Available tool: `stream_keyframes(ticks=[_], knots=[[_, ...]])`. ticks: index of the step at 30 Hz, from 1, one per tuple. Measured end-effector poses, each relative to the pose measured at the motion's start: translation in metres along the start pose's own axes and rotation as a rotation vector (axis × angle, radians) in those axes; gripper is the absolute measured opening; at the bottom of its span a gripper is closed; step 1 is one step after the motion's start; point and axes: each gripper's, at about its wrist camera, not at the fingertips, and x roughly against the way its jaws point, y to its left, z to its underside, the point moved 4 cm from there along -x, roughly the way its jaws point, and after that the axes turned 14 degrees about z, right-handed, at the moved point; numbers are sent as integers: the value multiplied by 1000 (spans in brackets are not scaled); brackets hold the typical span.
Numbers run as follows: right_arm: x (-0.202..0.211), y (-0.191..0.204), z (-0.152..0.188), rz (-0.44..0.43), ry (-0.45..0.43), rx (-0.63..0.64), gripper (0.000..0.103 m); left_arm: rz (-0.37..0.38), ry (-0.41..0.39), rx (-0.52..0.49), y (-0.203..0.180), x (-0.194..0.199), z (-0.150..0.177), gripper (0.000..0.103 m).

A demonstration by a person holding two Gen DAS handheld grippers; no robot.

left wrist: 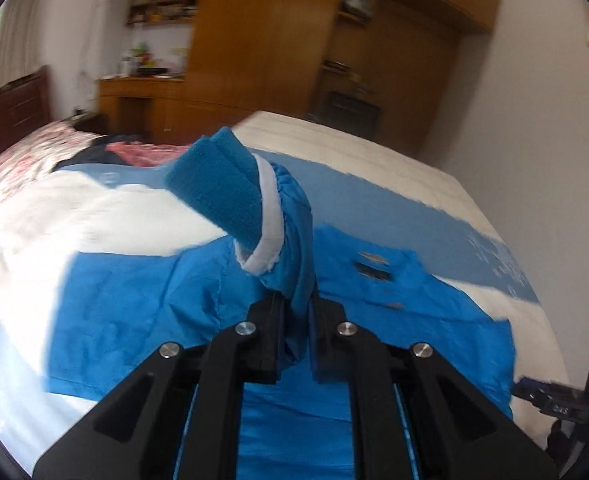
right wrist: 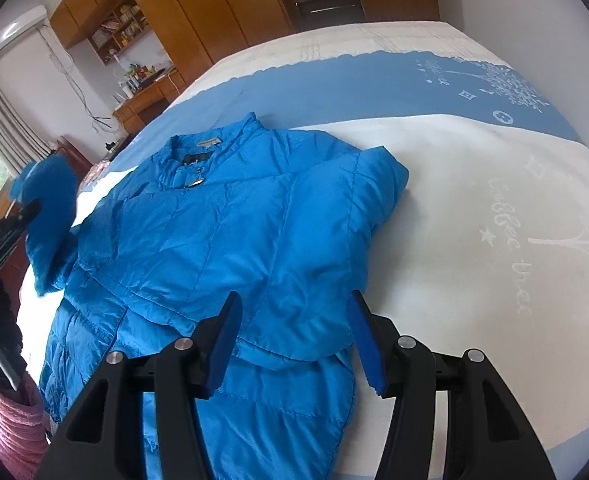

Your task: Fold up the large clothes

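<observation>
Blue quilted jacket [right wrist: 222, 232] is lying spread on the bed [right wrist: 474, 208], collar toward the wooden wardrobe [right wrist: 198, 4]. I am pinching its sleeve [left wrist: 290, 248] in my left gripper [left wrist: 296, 320], knit cuff [left wrist: 218, 188] sticking up above the jacket. My right gripper [right wrist: 294, 344] is hanging half-open, empty, over the jacket's folded side.
</observation>
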Motion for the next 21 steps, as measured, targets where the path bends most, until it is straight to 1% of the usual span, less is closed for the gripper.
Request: stream_keyframes(ticks=[2, 5, 7, 9, 12, 14, 16, 17, 18, 19, 21], knots=[[-2, 0, 1, 2, 4, 0, 54, 28, 37, -31, -20, -19, 8, 7], [-3, -1, 1, 6, 8, -4, 54, 64, 107, -56, -36, -49, 26, 7], [-3, -3, 1, 10, 7, -7, 54, 88, 163, -37, -30, -66, 40, 7], [-3, -3, 1, 6, 6, -8, 54, 102, 202, -24, -28, -75, 59, 7], [-5, -2, 1, 8, 3, -4, 54, 137, 258, -53, -28, -87, 75, 8], [-5, -2, 2, 11, 2, -2, 54, 188, 305, -91, -30, -90, 82, 11], [-4, -1, 1, 13, -2, 2, 55, 263, 340, -111, -36, -86, 85, 23], [-3, -1, 1, 11, -6, 1, 55, 303, 349, -125, -41, -82, 84, 27], [-2, -1, 0, 8, -9, 0, 55, 338, 352, -132, -45, -77, 83, 35], [1, 0, 0, 4, -14, 1, 55, 376, 350, -128, -48, -71, 82, 36], [6, 3, -1, -3, -25, 10, 55, 404, 340, -104, -50, -64, 78, 37]])
